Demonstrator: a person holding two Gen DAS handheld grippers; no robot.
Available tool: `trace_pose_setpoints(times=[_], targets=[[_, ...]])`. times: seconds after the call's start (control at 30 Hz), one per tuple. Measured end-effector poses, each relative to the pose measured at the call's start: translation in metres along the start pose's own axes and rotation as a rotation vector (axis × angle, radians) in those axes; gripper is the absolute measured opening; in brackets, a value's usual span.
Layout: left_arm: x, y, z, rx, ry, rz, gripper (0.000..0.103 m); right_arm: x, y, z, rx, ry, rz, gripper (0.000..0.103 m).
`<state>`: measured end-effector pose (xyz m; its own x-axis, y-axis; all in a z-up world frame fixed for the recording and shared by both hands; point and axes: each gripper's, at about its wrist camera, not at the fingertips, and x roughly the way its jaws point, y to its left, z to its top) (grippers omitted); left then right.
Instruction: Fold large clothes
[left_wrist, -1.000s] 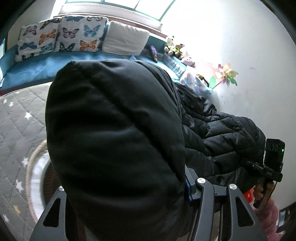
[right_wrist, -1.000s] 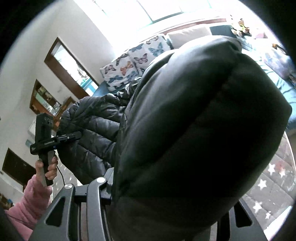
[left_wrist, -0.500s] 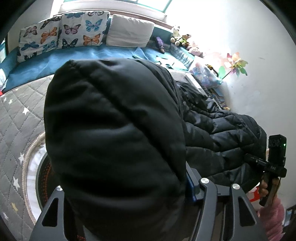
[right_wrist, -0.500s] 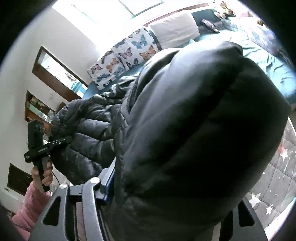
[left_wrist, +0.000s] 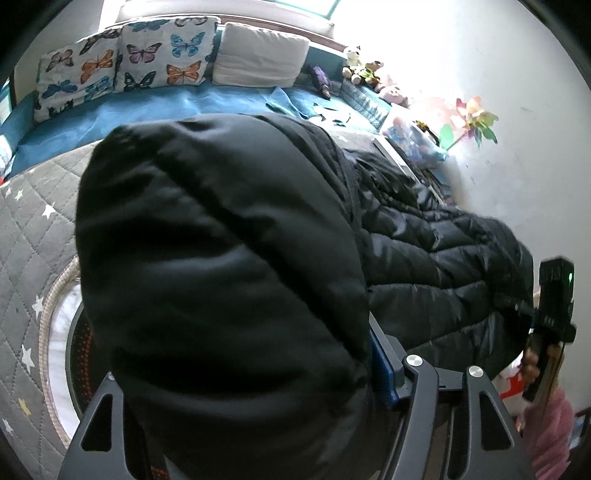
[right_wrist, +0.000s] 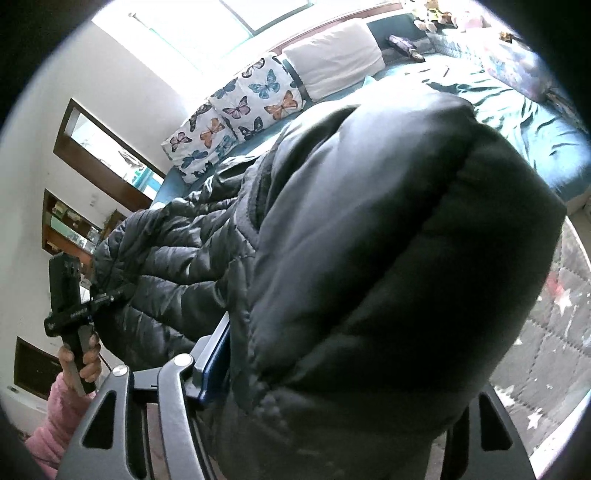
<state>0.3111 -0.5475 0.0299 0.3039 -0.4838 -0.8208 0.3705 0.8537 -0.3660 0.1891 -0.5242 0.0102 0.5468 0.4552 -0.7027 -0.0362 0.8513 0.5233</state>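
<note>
The black puffer jacket (left_wrist: 424, 251) hangs in the air between the two grippers, above the grey star-quilted bed (left_wrist: 33, 229); the left gripper (left_wrist: 236, 413) is clamped on a thick padded bunch at one end, the right gripper (right_wrist: 332, 417) likewise on the other; over the last second both have tipped a little, more of the bed and the butterfly pillows (left_wrist: 122, 55) coming into view; I judge the jacket is being carried forward to be laid flat, with no fold made yet.

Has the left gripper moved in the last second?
Yes. Left gripper, clamping the black puffer jacket, tilted down then partly back: butterfly pillows rose, then dropped.
</note>
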Motion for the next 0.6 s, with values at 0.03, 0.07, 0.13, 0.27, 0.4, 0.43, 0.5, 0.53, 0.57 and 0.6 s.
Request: trace_pose_setpoints(times=[0.03,0.07,0.13,0.27,0.4,0.43,0.5,0.53,0.57,0.6], targets=[[0.001,-0.001,0.0,0.004,0.0,0.002,0.071,0.001,-0.004,0.0,0.007,0.01,0.003,0.072],[0.003,0.0,0.0,-0.004,0.003,-0.003,0.071,0.003,-0.006,0.0,0.023,0.02,0.001,0.073],[0.008,0.001,-0.002,-0.022,0.007,-0.01,0.072,0.004,-0.01,-0.002,0.032,0.022,-0.012,0.074],[0.01,-0.006,-0.007,0.017,0.007,-0.001,0.072,0.0,-0.009,-0.003,0.023,0.026,-0.017,0.073],[0.013,-0.009,-0.012,0.026,0.048,-0.055,0.072,-0.01,-0.012,0.0,0.022,0.037,-0.039,0.073],[0.014,-0.01,-0.014,0.032,0.053,-0.066,0.072,-0.013,-0.013,0.0,0.023,0.037,-0.042,0.073],[0.019,-0.013,-0.017,0.042,0.058,-0.078,0.073,-0.016,-0.017,0.002,0.024,0.034,-0.046,0.073],[0.022,-0.014,-0.017,0.052,0.055,-0.068,0.076,-0.014,-0.02,0.002,0.031,0.037,-0.046,0.074],[0.024,-0.013,-0.018,0.057,0.055,-0.059,0.077,-0.01,-0.024,0.002,0.047,0.04,-0.057,0.076],[0.028,-0.011,-0.017,0.051,0.06,-0.056,0.082,-0.007,-0.024,0.005,0.056,0.046,-0.068,0.082]])
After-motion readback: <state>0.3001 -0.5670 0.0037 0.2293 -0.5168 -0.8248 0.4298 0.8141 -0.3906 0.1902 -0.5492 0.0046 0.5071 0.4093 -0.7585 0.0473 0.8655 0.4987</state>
